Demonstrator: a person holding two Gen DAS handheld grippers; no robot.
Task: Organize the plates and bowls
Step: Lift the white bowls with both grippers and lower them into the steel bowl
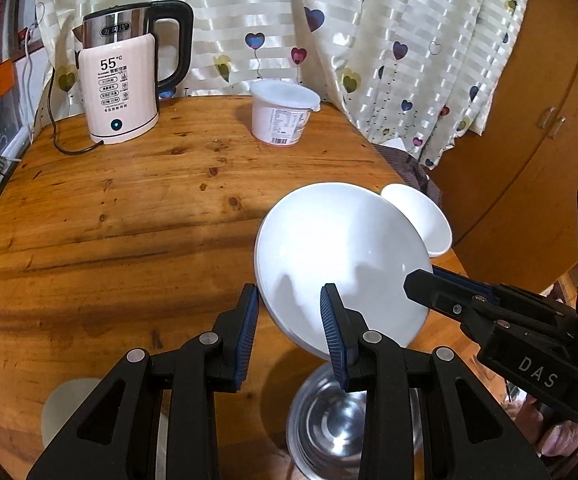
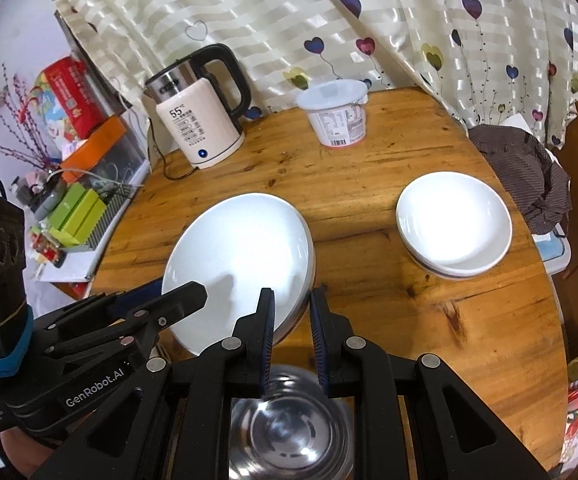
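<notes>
Round wooden table (image 2: pixel 369 200), and it's busy at the back: a white and steel electric kettle (image 2: pixel 203 120) with its cord trailing off the edge, and a lidded plastic tub (image 2: pixel 337 114) just in front of the heart-print curtain (image 2: pixel 369 20). On the right side of the table sits a stack of white dishes (image 2: pixel 453 224), well apart from the action. A brown cloth (image 2: pixel 529 176) is heaped off the table's far right edge, and cluttered boxes crowd the left.

Right beneath the grippers there's a steel bowl (image 2: pixel 289 428), blurred and partly covered by the fingers, so its rim can't be traced fully. In the left wrist view a pale round shape (image 1: pixel 69 408) peeks out at the bottom left, cut off by the gripper body; hard to say what it is.

Now the main item: a large white plate (image 2: pixel 237 264), tilted, lifted clear of the tabletop above the steel bowl. The left gripper (image 1: pixel 289 336) straddles its near left rim, jaws closed on the edge. The right gripper (image 2: pixel 293 332) pinches the opposite rim, jaws narrow, the plate edge between its pads. Both point steeply down toward the table, angled in at each other. A bit of a hand (image 1: pixel 549 432) shows behind the right gripper's body.
</notes>
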